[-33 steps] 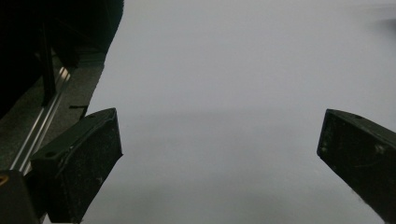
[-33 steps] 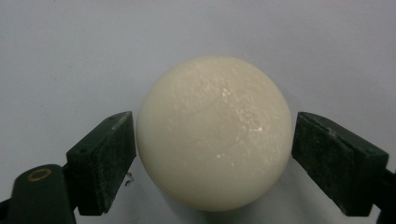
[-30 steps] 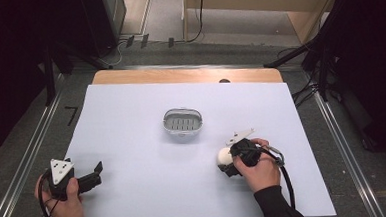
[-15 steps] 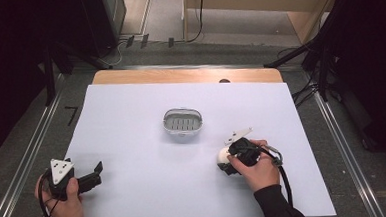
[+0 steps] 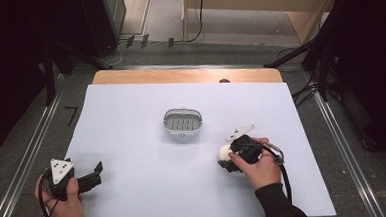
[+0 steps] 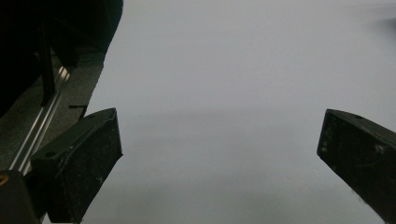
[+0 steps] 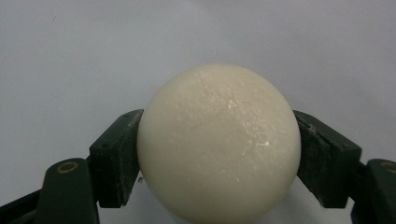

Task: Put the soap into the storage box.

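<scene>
We see the counter [image 5: 135, 191] first, covered w/ a white sheet, wood edge showing at the far side. Near its middle sits a small grey basket [image 5: 183, 123], oval, slotted bottom, nothing in it. Next down in size: the left gripper [image 5: 92, 175] at the near left corner, held in a hand, jaws spread wide over bare sheet (its own view has both black jaws far apart, nothing btwn them). The right gripper [image 5: 225, 156] is at the near right, just right of and nearer than the basket, well apart from it. Smallest is the ball [image 7: 218, 144], cream-white, glossy, low over the sheet; the right gripper is clamped on it, one pad pressed to each side.
</scene>
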The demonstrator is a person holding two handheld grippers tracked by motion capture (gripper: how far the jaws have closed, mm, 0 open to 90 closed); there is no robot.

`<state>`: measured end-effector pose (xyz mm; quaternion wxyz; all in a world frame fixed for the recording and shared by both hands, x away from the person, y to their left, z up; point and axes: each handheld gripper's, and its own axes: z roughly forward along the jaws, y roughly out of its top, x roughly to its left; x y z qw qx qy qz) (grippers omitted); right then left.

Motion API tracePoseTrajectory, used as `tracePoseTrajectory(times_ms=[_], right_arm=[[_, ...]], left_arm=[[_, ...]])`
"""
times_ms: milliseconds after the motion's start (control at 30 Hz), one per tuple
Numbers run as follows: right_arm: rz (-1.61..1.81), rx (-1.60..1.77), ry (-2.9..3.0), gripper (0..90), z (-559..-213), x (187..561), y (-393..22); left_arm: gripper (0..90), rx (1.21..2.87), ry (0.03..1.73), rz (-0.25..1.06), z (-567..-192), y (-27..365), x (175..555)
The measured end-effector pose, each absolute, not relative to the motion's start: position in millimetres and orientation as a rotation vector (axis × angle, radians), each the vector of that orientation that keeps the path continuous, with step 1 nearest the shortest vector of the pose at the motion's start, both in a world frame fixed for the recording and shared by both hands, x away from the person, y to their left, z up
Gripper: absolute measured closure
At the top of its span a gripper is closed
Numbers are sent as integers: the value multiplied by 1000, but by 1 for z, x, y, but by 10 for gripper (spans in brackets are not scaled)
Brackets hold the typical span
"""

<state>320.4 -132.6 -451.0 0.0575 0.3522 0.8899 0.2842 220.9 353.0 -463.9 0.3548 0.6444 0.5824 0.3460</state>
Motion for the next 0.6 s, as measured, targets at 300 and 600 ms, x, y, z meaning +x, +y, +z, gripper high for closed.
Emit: tracePoseTrajectory(times_ms=[300,600], right_arm=[[878,1059,2693,245,-446,325,-131],[881,1054,2706,246,-441,329,-127]], left_arm=[[2,1665,1505,893,-464,353,221],[1,1665,1505,893,-464,353,221]])
